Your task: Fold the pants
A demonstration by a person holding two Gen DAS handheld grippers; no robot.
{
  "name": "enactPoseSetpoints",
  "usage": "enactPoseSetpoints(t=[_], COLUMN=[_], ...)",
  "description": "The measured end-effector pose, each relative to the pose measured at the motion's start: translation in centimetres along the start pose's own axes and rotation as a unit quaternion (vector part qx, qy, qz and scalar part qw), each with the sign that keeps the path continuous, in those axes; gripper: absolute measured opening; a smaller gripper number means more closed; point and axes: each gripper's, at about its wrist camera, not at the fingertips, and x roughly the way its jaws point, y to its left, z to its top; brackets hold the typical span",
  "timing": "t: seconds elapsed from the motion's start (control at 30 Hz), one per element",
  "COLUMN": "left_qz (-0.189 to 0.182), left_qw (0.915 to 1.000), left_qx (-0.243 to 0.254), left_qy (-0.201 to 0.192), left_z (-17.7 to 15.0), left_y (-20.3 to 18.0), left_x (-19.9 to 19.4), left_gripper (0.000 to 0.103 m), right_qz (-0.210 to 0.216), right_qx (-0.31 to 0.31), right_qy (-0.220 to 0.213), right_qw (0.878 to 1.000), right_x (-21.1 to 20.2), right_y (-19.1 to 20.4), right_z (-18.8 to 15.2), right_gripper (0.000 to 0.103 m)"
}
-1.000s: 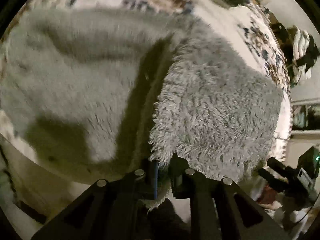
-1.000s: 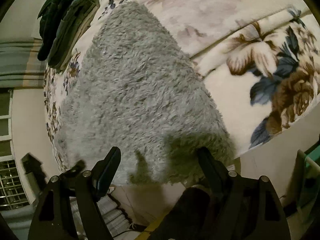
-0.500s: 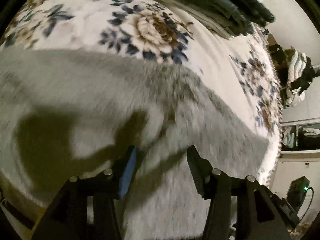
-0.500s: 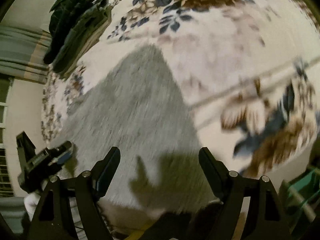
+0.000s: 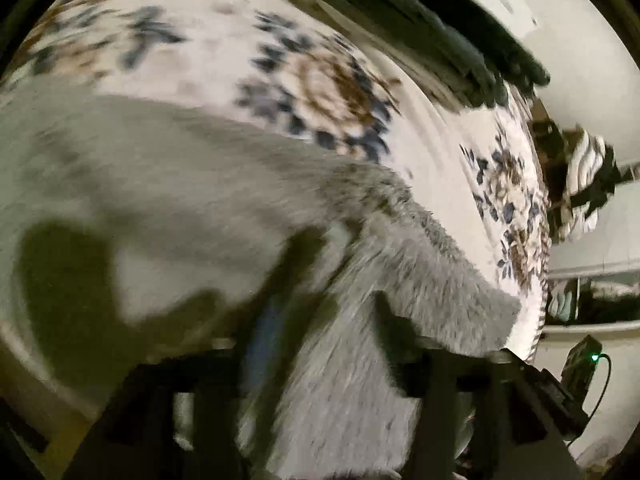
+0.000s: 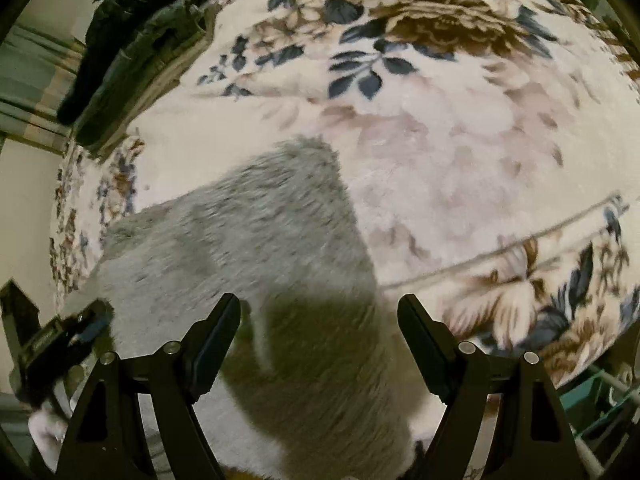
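On the bed (image 6: pixel 460 152), across a floral blanket, lie the fluffy grey pants (image 6: pixel 248 248), flattened and doubled over, one furry layer resting on another with a free edge showing at the right of the left wrist view. Spread flat, probably, so that a fold can be laid down cleanly and checked for straightness.

Above the near end of the fabric hangs the left gripper (image 5: pixel 320 344), tilted steeply downward, jaws opening, grey pile visible between them but no pad pressing on it. Blurred there, so the exact gap hard to judge. Looks like a release, the layer dropped where it was meant to land.

Over the other near corner hangs the right gripper (image 6: pixel 318 336), jaws spread wide and empty, only shadowed fleece beneath and no contact seen. Held apart like this, likely ready for the next pinch or for smoothing.

Far back at the bed's edge sits a heap of dark clothes (image 6: pixel 132 40), well apart from the pants, out of the working area.
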Motion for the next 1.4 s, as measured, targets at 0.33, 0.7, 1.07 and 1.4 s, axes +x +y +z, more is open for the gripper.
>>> enactPoseSetpoints(t=[0.33, 0.7, 1.07, 1.4], left_qz=[0.054, 0.004, -0.028, -0.039], left_qw=[0.9598, 0.9636, 0.9663, 0.9625], left_qx=[-0.261, -0.126, -0.217, -0.225], left_qy=[-0.089, -0.236, -0.135, -0.147], left_z=[-3.4, 1.7, 1.7, 2.2], left_y=[18.6, 17.0, 24.6, 25.4], left_x=[-5.5, -9.7, -5.2, -2.9], left_gripper=[0.086, 0.009, 0.033, 0.068], right_qz=[0.010, -0.025, -0.037, -0.032], right_qx=[0.006, -0.014, -0.010, -0.001], right_qy=[0.018, 0.055, 0.065, 0.070], right_qw=[1.000, 0.998, 0.997, 0.997], right_x=[-1.6, 3.3, 4.5, 5.3], right_y=[3.9, 7.1, 8.0, 8.9], right_z=[-5.2, -6.9, -7.3, -7.5], right_gripper=[0.083, 0.083, 0.083, 0.083])
